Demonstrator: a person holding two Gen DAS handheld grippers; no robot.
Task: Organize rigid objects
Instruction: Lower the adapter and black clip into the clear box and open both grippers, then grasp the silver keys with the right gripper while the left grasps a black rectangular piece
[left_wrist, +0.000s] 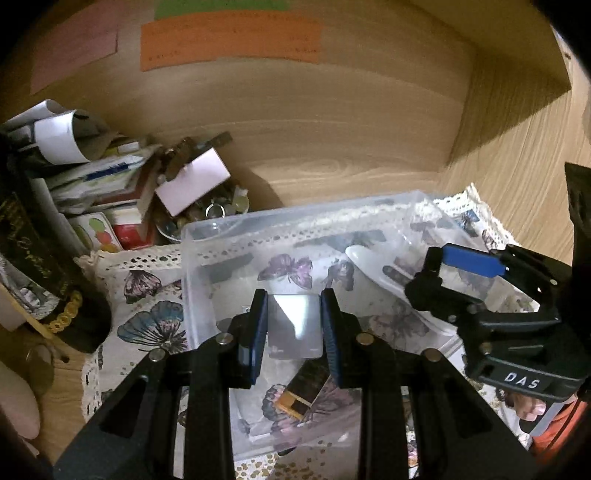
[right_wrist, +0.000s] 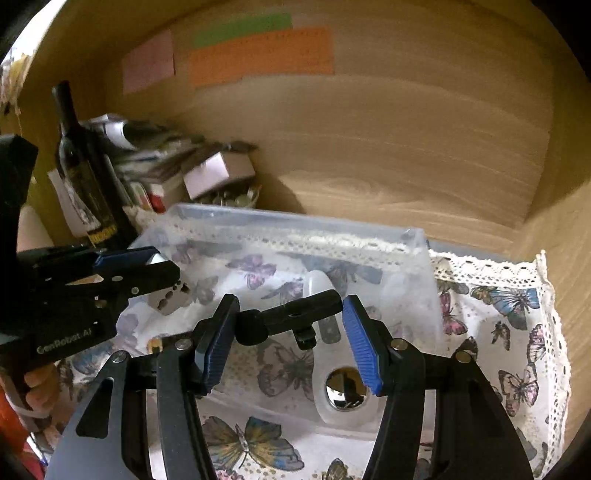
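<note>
Far left: we saw a dark glass wine bottle (right_wrist: 79, 166) standing upright against the wooden cabinet wall (left_wrist: 332, 122), with a heap of papers and small cardboard boxes (left_wrist: 122, 184) just beside it.
Cloth: a white lace-edged cloth printed with butterflies (right_wrist: 509, 325) covered the shelf under everything we handled.
Left gripper (left_wrist: 294, 332): its blue-padded fingers (left_wrist: 258, 332) were clamped on a flat, clear rectangular plastic piece (left_wrist: 293, 325), which we held over the clear plastic storage bin (left_wrist: 295, 216).
Held piece: in the left wrist view its long axis ran up and away from us, along the fingers, its broad face turned toward the camera; the far short edge pointed at the back wall.
Bin floor: below the left gripper lay a small black-and-gold rectangular case (left_wrist: 303, 391), tilted, its long axis running from lower left to upper right.
Right gripper (right_wrist: 291, 339): its jaws stood spread wide and held nothing; we saw it hang over the bin near its right half.
Under it: a black clip-like tool (right_wrist: 291, 317) lay across the gap between the pads, touching neither as far as we could tell, and a white plastic piece with a shiny round metal button (right_wrist: 345, 387) rested on the bin floor.
Back wall: pink, green and orange paper notes (right_wrist: 262, 55) were stuck high up.
</note>
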